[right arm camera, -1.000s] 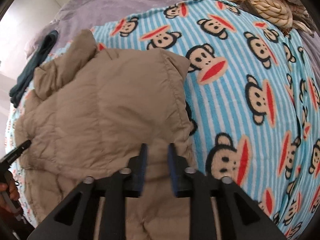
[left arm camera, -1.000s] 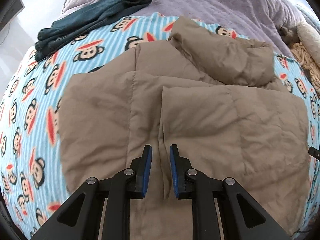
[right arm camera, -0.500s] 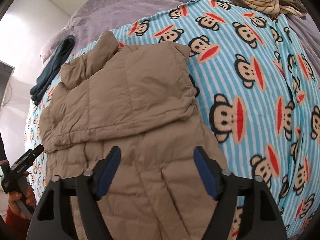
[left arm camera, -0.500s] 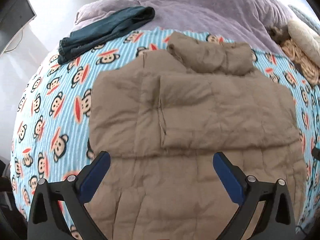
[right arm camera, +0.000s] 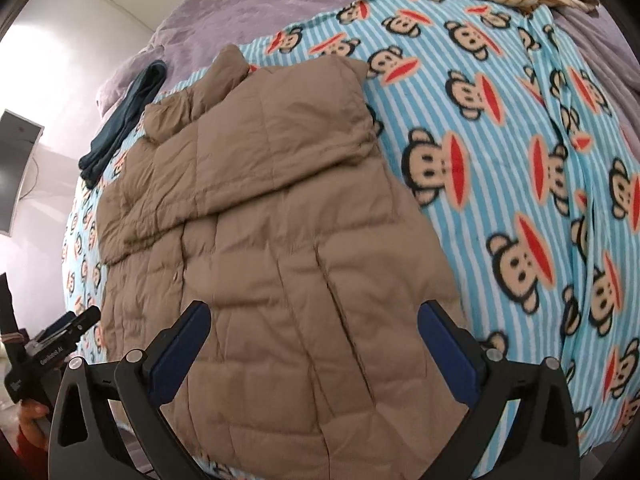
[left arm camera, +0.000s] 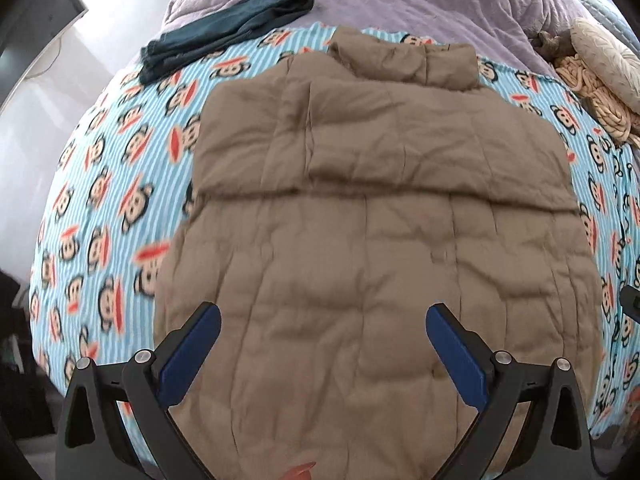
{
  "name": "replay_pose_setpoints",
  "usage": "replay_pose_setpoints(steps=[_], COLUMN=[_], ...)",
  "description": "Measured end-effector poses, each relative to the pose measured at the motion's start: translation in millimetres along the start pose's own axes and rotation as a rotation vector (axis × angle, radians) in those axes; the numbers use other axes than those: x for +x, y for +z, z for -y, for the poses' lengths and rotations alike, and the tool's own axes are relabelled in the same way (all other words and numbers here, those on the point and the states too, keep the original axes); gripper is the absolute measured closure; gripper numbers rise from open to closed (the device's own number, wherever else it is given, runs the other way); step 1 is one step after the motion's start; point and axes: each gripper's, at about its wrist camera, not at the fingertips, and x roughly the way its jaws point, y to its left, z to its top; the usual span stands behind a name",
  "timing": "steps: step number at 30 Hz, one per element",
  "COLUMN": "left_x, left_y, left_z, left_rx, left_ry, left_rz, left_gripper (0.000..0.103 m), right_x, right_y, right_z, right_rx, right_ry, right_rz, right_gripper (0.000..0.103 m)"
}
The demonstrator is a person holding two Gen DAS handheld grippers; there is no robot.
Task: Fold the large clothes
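A tan puffer jacket (left arm camera: 360, 208) lies flat on the monkey-print blanket (left arm camera: 100, 184), collar at the far end and both sleeves folded across its upper half. My left gripper (left arm camera: 322, 314) hovers above the jacket's lower half, open, with nothing between its blue pads. In the right wrist view the same jacket (right arm camera: 280, 220) fills the left and centre. My right gripper (right arm camera: 314, 308) hangs over its hem with its jaws opening wide, the pads clear of the cloth. The left gripper (right arm camera: 60, 340) shows at the lower left edge, held by a hand.
A folded dark blue garment (left arm camera: 224, 28) lies at the far left on a purple quilt (left arm camera: 420, 4). Beige knitted items (left arm camera: 592, 80) sit at the far right. The monkey-print blanket (right arm camera: 520, 160) spreads bare right of the jacket. A dark screen (right arm camera: 16, 172) stands left of the bed.
Both grippers went from nearly shut on the folded sleeves to wide open. Both pulled back towards the hem and rose, so more of the jacket shows.
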Motion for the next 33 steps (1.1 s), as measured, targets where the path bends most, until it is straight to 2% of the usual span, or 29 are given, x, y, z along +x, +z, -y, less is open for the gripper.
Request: replay_pose_setpoints(steps=[5, 9, 14, 18, 26, 30, 33], left_x=[-6.8, -2.1, 7.1, 13.2, 16.0, 20.8, 32.8], left_y=[-36.7, -66.8, -97.2, -116.4, -149.5, -161.2, -172.4], left_z=[-6.2, -24.2, -41.3, -60.0, -112.8, -135.6, -152.3], left_rx=[-0.049, -0.084, -0.056, -0.067, -0.144, -0.2, -0.281], left_ry=[0.02, 0.036, 0.022, -0.063, -0.164, -0.274, -0.375], left_rz=[-0.021, -0.072, -0.121, -0.14, -0.15, -0.173, -0.219], left_gripper=[0.0, 0.0, 0.0, 0.0, 0.0, 0.0, 0.0], right_x=[1.9, -2.7, 0.3, 4.2, 6.0, 0.9, -1.9], right_y=[-19.4, -37.2, -62.1, -88.8, -149.3, -170.3, -184.5], right_z=[3.3, 3.1, 9.2, 9.7, 26.1, 36.4, 48.3], right_rx=[-0.036, -0.059, 0.016, 0.094, 0.341, 0.436, 0.522], right_ry=[0.016, 0.005, 0.026, 0.008, 0.073, 0.104, 0.147], right_rz=[-0.078, -0.096, -0.129, -0.136, -0.129, -0.091, -0.061], right_gripper=[0.0, 0.0, 0.0, 0.0, 0.0, 0.0, 0.0])
